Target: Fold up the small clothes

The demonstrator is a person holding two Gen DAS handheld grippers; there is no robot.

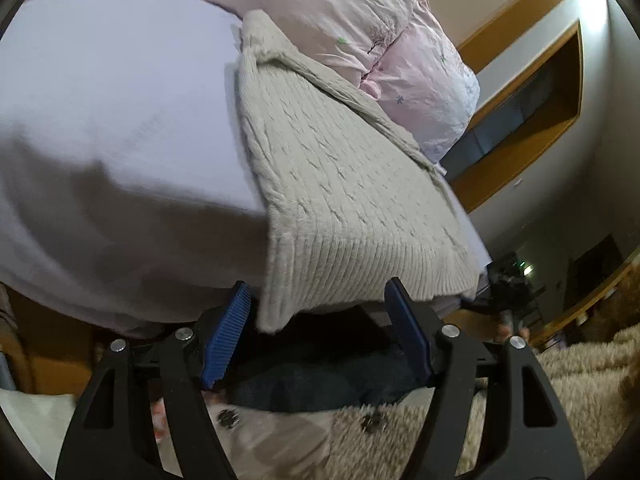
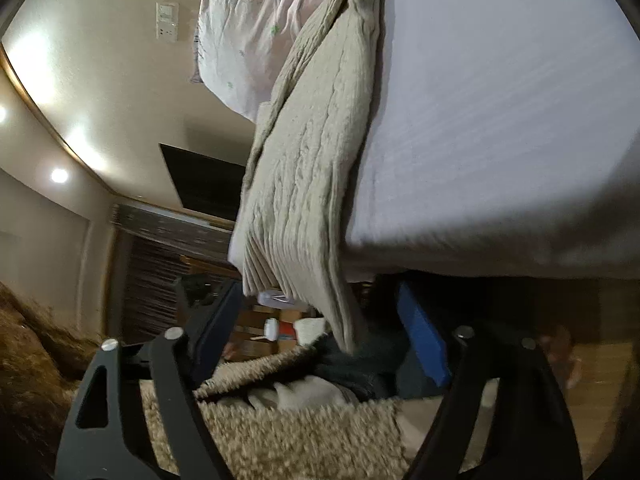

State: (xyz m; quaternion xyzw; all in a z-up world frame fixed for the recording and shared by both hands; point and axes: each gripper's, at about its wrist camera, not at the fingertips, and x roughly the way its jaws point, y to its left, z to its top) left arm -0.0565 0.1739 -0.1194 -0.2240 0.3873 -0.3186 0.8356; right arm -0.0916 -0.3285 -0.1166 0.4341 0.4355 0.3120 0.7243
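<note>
A beige cable-knit sweater (image 1: pixel 340 184) lies flat on the bed, its ribbed hem hanging over the bed's edge. It also shows in the right wrist view (image 2: pixel 312 168). My left gripper (image 1: pixel 320 320) is open just below the hem, its blue pads (image 1: pixel 224 340) apart on either side of the hem's corner, holding nothing. My right gripper (image 2: pixel 320 328) is open too, with the hanging hem corner between its fingers (image 2: pixel 424 336) but not clamped.
The bed has a pale lilac sheet (image 1: pixel 112 92) and a pink floral duvet (image 1: pixel 360 20) at its head. A shaggy beige rug (image 2: pixel 300 432) covers the floor below. Dark clothing (image 1: pixel 320 384) lies under the bed edge. Wooden wall trim (image 1: pixel 520 92) stands behind.
</note>
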